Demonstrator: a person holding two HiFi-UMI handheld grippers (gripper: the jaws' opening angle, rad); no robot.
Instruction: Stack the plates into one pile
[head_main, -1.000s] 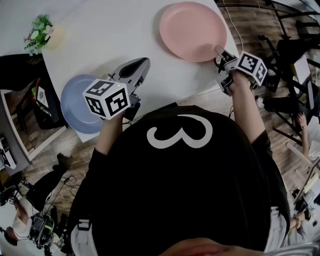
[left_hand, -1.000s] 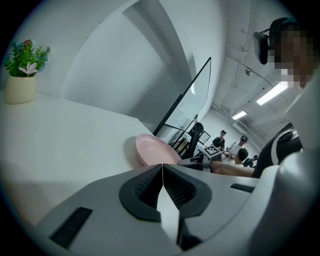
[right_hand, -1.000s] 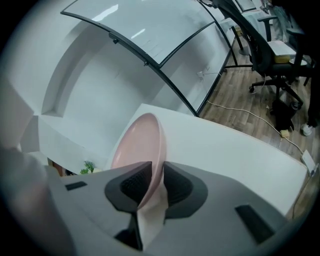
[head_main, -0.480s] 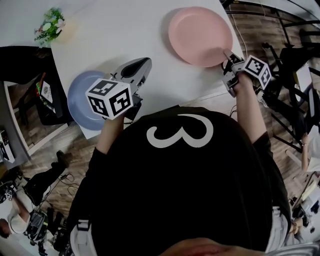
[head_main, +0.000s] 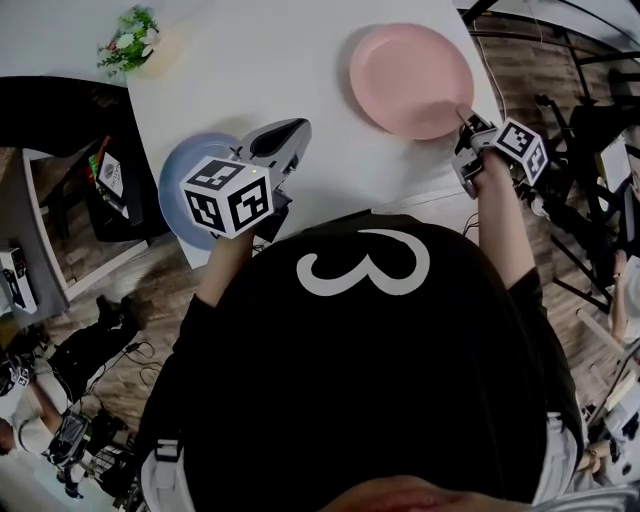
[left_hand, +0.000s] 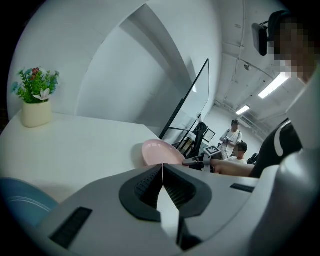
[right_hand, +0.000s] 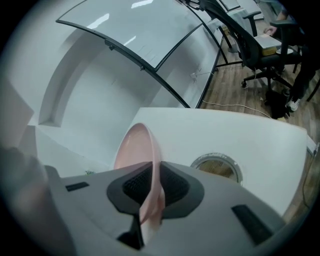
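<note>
Both right gripper (head_main: 463, 116) jaws just clamped pink plate (head_main: 410, 78) rim (near edge); left gripper (head_main: 298, 127) jaws together.

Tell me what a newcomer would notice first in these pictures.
The pink plate at the white table's far right, its near rim pinched by the right gripper, whose jaws have just been closing on it. Next, the blue plate at the near left edge, partly hidden behind the left gripper, which is shut and empty.

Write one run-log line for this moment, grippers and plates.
right gripper: jaws just closing, shut on pink plate rim | left gripper: shut, empty | blue plate: on white table | stack: none yet
</note>
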